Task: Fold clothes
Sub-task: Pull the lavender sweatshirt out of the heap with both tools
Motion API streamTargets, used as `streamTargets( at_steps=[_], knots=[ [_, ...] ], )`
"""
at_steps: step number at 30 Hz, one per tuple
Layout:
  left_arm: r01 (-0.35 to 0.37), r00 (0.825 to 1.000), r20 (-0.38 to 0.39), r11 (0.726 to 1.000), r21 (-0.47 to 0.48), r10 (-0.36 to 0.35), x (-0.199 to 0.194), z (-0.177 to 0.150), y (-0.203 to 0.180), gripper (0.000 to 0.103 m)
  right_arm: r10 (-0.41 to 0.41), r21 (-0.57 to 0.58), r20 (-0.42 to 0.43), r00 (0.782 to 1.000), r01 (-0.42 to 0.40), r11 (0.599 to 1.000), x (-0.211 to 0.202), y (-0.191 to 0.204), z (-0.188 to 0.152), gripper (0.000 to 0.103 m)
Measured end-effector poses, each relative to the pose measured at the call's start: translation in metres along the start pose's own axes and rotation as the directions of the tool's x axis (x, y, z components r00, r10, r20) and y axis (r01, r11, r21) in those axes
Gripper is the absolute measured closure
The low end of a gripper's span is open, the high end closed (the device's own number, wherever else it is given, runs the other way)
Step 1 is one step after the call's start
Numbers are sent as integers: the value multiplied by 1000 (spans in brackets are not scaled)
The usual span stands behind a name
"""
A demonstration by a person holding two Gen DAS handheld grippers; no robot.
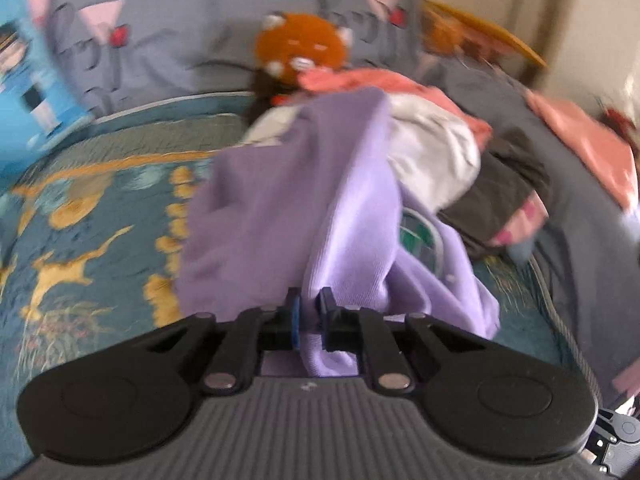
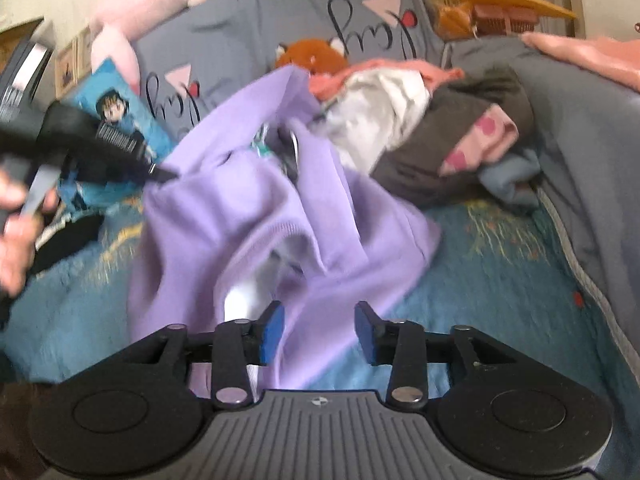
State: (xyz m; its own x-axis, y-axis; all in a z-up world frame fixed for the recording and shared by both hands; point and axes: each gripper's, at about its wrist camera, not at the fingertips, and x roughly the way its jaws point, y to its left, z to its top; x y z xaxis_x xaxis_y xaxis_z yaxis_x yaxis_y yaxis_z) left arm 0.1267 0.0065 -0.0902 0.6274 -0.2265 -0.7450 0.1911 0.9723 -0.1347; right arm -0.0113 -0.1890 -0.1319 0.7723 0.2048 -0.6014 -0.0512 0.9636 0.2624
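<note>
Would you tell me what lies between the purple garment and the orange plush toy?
In the left wrist view, white clothing and coral-pink clothing lie between the purple garment and orange plush toy.

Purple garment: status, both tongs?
Left tongs shut on purple garment, lifting it. Right tongs open, over its hem. Clothes pile crowds the far side.

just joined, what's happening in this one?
A person is folding clothes on a bed. The left hand-held gripper is shut on a fold of a purple sweater, lifting it off the bedspread. The right hand-held gripper is open, with the sweater's lower edge between its pads but not pinched. A heap of unfolded clothes waits behind.
</note>
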Motion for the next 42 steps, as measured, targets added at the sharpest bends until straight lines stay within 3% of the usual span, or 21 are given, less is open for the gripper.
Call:
streamTargets(
  at_steps=[3, 8, 12, 13, 15, 19, 24, 26, 28, 30, 32, 33, 35, 38, 42],
  knots=[
    [-23, 1000, 16, 999, -42, 24, -7, -3, 21, 93, -14, 78, 22, 1000, 12, 997, 14, -7, 15, 60],
    [-14, 999, 50, 998, -69, 17, -18, -5, 29, 93, 24, 257, 49, 999, -36, 966, 35, -32, 37, 59],
    [-17, 997, 70, 995, -99, 24, -29, -9, 40, 93, 65, 315, 5, 998, -64, 947, 63, -45, 48, 61],
    [-22, 997, 74, 994, -109, 30, -32, -10, 45, 93, 82, 333, -18, 996, -72, 940, 69, -47, 48, 64],
    [-37, 995, 84, 991, -129, 48, -39, -13, 57, 93, 136, 345, -52, 989, -110, 932, 77, -44, 49, 92],
    [-94, 985, 125, 981, -172, 116, -65, -18, 87, 94, 202, 225, -30, 979, -190, 956, 58, -7, 43, 94],
    [-217, 955, 150, 947, -238, 257, -113, -34, 147, 95, 262, 89, -35, 964, -258, 962, 24, 41, 27, 94],
    [-213, 961, 116, 939, -269, 251, -123, -40, 172, 95, 258, 35, -43, 965, -256, 966, 17, 56, 22, 94],
    [-172, 974, 99, 952, -255, 203, -127, -49, 182, 94, 238, 6, -40, 970, -238, 971, 12, 64, 19, 94],
    [-126, 986, 81, 969, -213, 146, -122, -53, 179, 86, 210, 22, -31, 977, -210, 978, 10, 63, 18, 94],
    [-70, 993, 79, 983, -169, 84, -110, -55, 167, 60, 199, 51, -29, 980, -197, 979, 9, 59, 20, 94],
    [-52, 995, 77, 988, -146, 64, -102, -55, 158, 54, 191, 55, -31, 981, -189, 980, 8, 56, 20, 93],
    [-45, 996, 71, 994, -104, 53, -84, -53, 138, 30, 174, 58, -34, 984, -172, 983, 5, 52, 21, 90],
    [-43, 997, 57, 999, -25, 44, -56, -43, 108, 25, 146, 46, -22, 989, -145, 988, 1, 47, 22, 88],
    [-44, 999, 6, 998, 37, 44, -18, -32, 84, 25, 121, 50, -9, 993, -120, 991, -2, 41, 20, 75]
  ],
)
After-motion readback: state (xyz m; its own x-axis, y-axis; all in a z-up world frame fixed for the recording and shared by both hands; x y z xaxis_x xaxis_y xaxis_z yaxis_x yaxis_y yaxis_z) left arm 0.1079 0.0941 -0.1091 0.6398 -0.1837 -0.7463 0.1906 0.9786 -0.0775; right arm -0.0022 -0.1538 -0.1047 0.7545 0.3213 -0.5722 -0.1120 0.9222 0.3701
